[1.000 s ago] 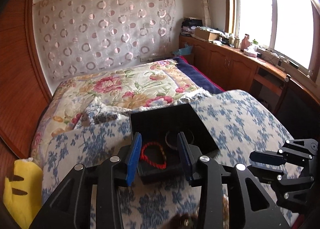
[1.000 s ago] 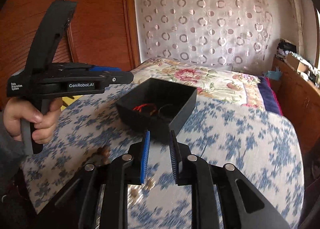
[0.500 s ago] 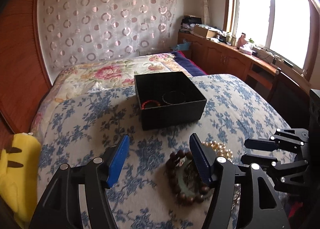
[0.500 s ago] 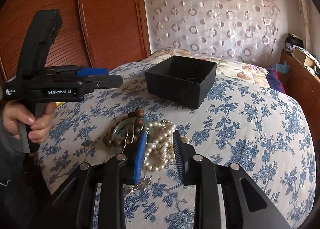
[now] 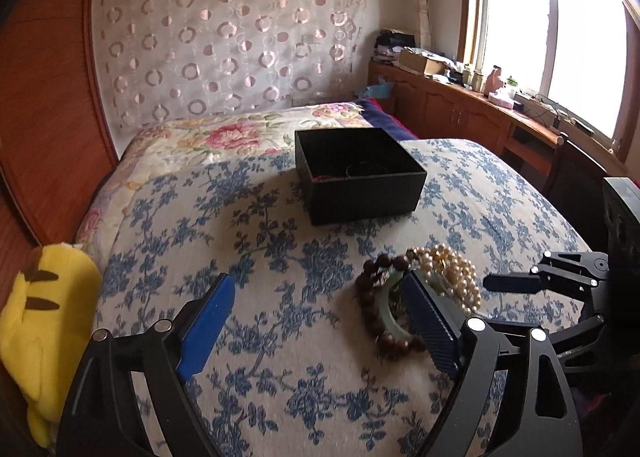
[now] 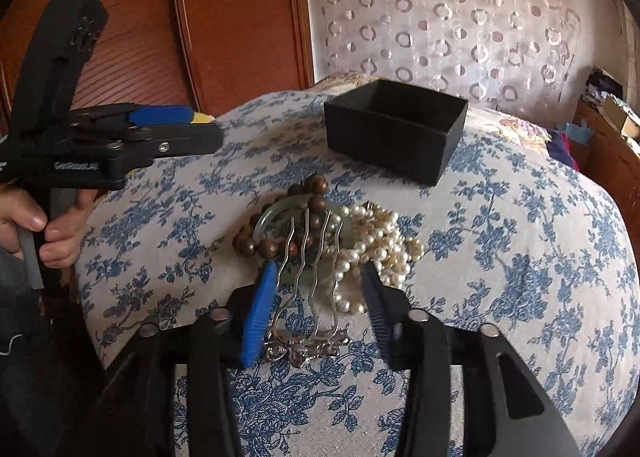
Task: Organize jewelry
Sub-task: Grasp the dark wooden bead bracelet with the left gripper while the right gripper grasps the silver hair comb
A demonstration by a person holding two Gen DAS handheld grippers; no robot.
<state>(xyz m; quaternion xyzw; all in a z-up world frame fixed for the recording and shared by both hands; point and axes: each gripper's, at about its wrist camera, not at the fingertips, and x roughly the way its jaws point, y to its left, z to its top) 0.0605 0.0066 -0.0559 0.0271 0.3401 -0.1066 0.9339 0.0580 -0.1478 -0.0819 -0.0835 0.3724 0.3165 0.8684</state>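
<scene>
A black open box (image 5: 360, 173) (image 6: 394, 129) sits on the blue-flowered bedspread, with a red bracelet and a dark bangle inside. Nearer lies a heap of jewelry: a brown wooden bead bracelet (image 5: 370, 313) (image 6: 256, 245), a pale green jade bangle (image 5: 390, 297) (image 6: 276, 211), a pearl necklace (image 5: 456, 273) (image 6: 372, 245) and a silver hair comb (image 6: 312, 293). My left gripper (image 5: 316, 317) is open and empty, left of the heap. My right gripper (image 6: 316, 297) is open, its fingers on either side of the comb's prongs.
A yellow plush toy (image 5: 44, 321) lies at the bed's left edge. A floral quilt (image 5: 224, 137) covers the far end of the bed. A wooden wardrobe (image 6: 224, 17) stands at the left, and wooden cabinets (image 5: 460, 113) under the window at the right.
Both grippers pulled back from the box toward the jewelry heap. The left gripper opened wide. The right gripper opened and now straddles the hair comb.
</scene>
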